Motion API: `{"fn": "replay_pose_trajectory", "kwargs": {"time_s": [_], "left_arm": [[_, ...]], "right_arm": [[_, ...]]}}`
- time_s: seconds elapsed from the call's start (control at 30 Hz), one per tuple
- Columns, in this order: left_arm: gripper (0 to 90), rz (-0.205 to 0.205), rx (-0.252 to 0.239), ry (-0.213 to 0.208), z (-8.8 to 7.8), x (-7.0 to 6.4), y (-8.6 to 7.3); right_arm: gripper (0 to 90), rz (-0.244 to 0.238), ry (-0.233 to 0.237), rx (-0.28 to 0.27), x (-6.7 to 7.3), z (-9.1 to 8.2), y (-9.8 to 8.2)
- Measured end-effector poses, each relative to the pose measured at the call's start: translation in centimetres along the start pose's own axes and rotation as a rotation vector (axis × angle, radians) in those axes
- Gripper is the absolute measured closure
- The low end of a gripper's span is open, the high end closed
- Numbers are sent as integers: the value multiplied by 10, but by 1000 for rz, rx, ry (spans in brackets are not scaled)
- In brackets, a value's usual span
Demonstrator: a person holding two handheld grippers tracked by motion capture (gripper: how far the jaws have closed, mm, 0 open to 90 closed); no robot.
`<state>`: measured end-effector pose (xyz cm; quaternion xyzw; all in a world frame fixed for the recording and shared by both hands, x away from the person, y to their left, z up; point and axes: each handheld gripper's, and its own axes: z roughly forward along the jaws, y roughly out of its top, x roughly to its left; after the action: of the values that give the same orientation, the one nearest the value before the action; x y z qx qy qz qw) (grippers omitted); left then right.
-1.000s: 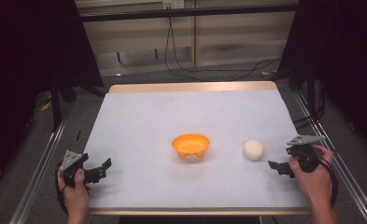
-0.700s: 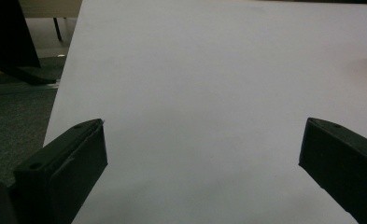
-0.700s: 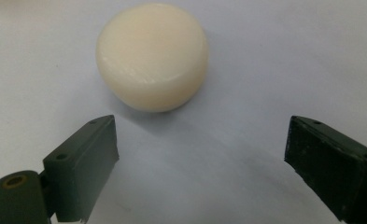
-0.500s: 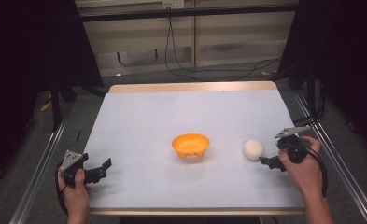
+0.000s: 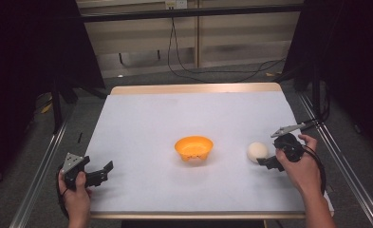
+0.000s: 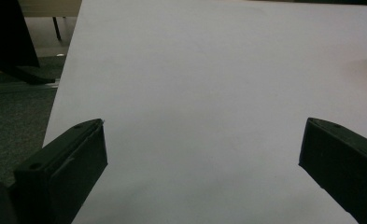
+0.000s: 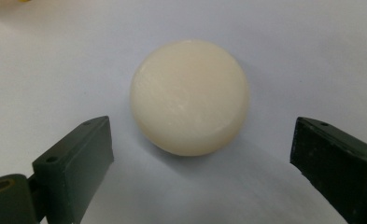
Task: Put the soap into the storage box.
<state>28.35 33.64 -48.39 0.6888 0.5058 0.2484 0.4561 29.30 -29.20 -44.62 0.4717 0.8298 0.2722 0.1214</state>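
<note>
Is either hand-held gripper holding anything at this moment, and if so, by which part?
Nothing is held. The right hand-held gripper has its jaws open just short of the cream round object; the left hand-held gripper is open over bare table.

No readable text, label, brand, number or sign appears in any view. The surfaces that show up close are plain and unmarked.

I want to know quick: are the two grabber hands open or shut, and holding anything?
Left gripper: open, holding nothing.
Right gripper: open, just before the cream round ball, not gripping it.
</note>
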Motion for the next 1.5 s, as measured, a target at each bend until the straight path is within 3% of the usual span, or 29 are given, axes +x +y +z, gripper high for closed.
{"fn": "replay_pose_trajectory", "kwargs": {"time_s": [0.67, 1.13, 1.3, 1.5], "left_arm": [[8, -3, 0, -2, 0, 0, 0], [8, 0, 3, 0, 0, 1, 0], [8, -1, 3, 0, 0, 1, 0], [8, -2, 3, -1, 0, 1, 0]], "right_arm": [[102, 11, 26, 24, 5, 17, 15], [238, 27, -20, 51, 8, 29, 18], [241, 47, -19, 58, 8, 31, 18], [242, 33, -21, 61, 7, 31, 18]]}}
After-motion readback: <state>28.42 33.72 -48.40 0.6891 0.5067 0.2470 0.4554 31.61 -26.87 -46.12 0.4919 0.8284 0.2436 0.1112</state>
